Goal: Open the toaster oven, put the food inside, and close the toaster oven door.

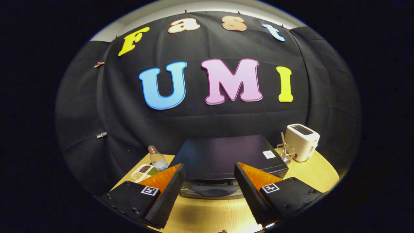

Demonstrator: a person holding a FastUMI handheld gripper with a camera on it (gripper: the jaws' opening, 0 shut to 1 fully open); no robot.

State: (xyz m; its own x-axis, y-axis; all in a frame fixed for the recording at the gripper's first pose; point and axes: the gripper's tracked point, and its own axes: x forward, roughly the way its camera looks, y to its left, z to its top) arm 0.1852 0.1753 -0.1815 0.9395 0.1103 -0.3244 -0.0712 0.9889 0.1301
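Tool (209, 174) first: I hold it above the desk (310, 174) with its two fingers (168, 194) spread wide, nothing between them but open air and the oven's front edge below.

After the tool, the biggest thing I see is the oven (223, 155), a dark box sitting on the desk just ahead of the fingers and partly between them. I look down on its flat black top, which carries a small white sticker (268, 154) near its right back corner. Its door (210, 191) faces me low between the fingertips, and I cannot tell from here whether it is fully closed.

Right of the oven, beyond my right finger, stands a white toaster (302, 141). Just beside it, between toaster and oven, is a clear glass (286, 152) with a stick in it.

Left of the oven stands a small bottle (157, 158), and touching or just beside it lies a white tray (144, 172) with compartments of grains.
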